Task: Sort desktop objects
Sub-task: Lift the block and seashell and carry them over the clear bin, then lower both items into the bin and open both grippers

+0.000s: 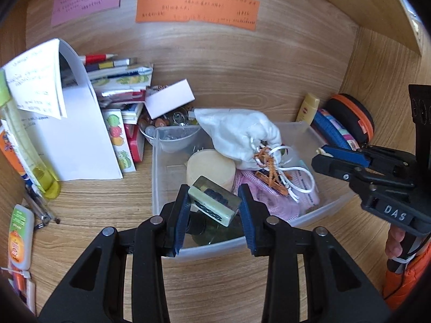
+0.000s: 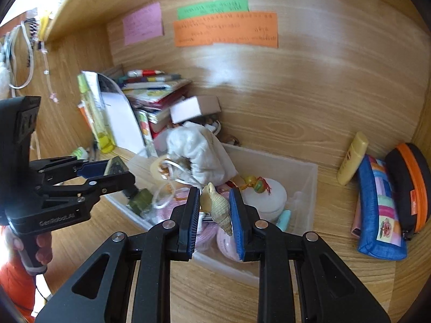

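Note:
My left gripper [image 1: 214, 202] is shut on a pale green stone stamp block [image 1: 214, 200] and holds it over the front of a clear plastic bin [image 1: 161, 188]. It also shows in the right wrist view [image 2: 107, 171]. My right gripper [image 2: 215, 210] is shut on a beige spiral seashell [image 2: 218, 207] above the same bin [image 2: 304, 188]. It appears at the right in the left wrist view [image 1: 327, 156]. In the bin lie a white drawstring pouch [image 1: 239, 132], a round beige box [image 1: 210, 168] and a pink mesh bag [image 1: 269, 199].
A stack of books and notebooks [image 1: 118, 86], white paper sheets [image 1: 78, 134] and a yellow bottle [image 1: 29, 156] stand at left. A blue pencil case [image 2: 379, 210], an orange-trimmed round case [image 2: 409, 185] and a yellow tube [image 2: 353, 158] lie at right. Sticky notes [image 1: 196, 6] are on the back wall.

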`<action>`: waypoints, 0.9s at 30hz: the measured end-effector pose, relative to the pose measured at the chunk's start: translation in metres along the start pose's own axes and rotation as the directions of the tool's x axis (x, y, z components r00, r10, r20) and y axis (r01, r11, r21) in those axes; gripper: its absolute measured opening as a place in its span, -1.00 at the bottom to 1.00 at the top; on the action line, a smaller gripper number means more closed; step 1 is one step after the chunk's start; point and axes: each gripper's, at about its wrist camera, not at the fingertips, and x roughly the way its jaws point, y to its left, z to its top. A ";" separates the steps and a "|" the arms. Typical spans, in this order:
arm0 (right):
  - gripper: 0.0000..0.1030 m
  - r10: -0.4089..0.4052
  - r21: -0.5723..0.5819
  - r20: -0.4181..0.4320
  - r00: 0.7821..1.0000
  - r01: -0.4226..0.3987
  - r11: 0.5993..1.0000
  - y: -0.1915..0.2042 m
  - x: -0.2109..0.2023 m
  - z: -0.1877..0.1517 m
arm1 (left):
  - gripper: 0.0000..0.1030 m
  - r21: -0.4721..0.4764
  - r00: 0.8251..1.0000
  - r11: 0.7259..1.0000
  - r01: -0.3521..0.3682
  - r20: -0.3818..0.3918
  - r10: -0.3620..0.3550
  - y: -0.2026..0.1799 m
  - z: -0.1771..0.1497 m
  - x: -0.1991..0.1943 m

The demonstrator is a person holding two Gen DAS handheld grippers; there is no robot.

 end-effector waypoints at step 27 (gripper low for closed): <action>-0.54 -0.019 0.013 -0.058 0.998 0.020 1.000 -0.004 0.037 -0.005 | -0.09 0.023 1.000 1.000 -0.015 -0.013 0.016 -0.007 0.007 0.014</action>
